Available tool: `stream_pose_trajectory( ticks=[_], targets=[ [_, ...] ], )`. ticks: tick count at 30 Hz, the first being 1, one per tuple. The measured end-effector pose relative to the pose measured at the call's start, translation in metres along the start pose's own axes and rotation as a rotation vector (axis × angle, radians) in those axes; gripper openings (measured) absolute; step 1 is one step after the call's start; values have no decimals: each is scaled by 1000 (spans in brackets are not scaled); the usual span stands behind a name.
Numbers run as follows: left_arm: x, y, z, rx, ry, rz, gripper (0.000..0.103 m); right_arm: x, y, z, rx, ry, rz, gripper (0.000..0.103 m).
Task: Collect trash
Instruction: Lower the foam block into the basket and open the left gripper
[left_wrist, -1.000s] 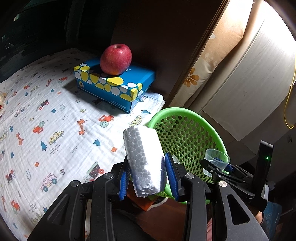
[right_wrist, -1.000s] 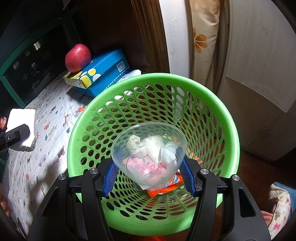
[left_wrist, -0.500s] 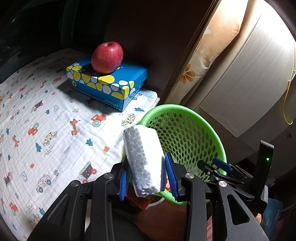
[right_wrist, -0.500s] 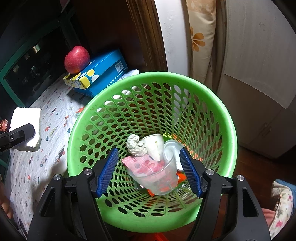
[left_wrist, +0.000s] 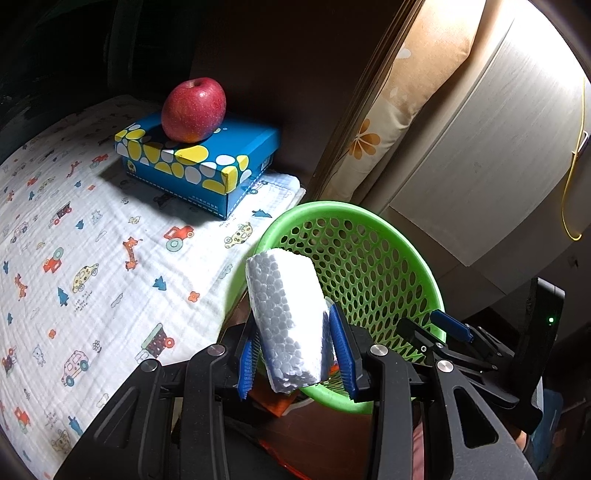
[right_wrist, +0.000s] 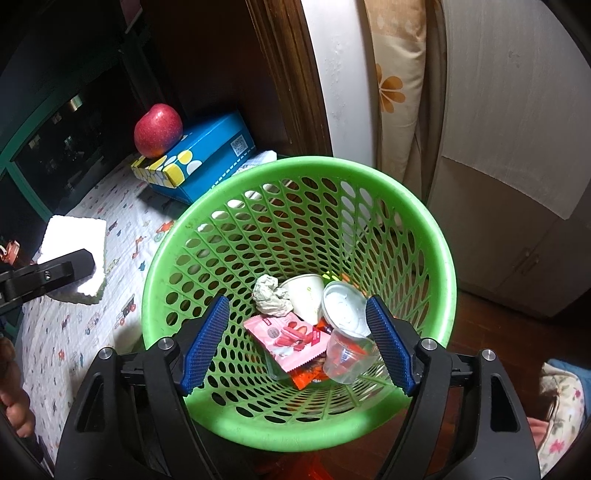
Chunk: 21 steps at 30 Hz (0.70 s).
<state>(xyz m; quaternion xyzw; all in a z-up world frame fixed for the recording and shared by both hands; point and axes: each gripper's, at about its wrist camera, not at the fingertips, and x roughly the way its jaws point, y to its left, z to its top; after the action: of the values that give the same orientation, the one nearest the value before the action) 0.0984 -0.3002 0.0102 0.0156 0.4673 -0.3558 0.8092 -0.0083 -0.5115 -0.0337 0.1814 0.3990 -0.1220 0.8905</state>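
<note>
My left gripper (left_wrist: 295, 360) is shut on a white styrofoam block (left_wrist: 286, 321), held above the bed edge just left of the green mesh basket (left_wrist: 369, 229). The block also shows in the right wrist view (right_wrist: 75, 254). My right gripper (right_wrist: 297, 345) is open and empty over the basket (right_wrist: 448, 266). A clear plastic cup (right_wrist: 347, 360) lies inside the basket among a pink wrapper (right_wrist: 291, 339), a crumpled tissue (right_wrist: 271, 295), a paper cup (right_wrist: 304, 293) and a white lid (right_wrist: 343, 304).
A red apple (left_wrist: 194, 110) sits on a blue spotted box (left_wrist: 199, 166) on the patterned bed sheet (left_wrist: 74, 258). A wooden post, a flowered curtain (left_wrist: 388, 122) and a pale cabinet (left_wrist: 491, 155) stand behind the basket.
My right gripper opened and the clear cup dropped into the basket. My left gripper moved with the foam block closer to the basket rim.
</note>
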Motion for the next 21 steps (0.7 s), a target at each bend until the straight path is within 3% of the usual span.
stream_pose_trajectory(
  ticks=[21],
  targets=[
    [40,-21,5,47,73,-34,37,-22,-11,-8,22,-37,-15,82]
  ],
)
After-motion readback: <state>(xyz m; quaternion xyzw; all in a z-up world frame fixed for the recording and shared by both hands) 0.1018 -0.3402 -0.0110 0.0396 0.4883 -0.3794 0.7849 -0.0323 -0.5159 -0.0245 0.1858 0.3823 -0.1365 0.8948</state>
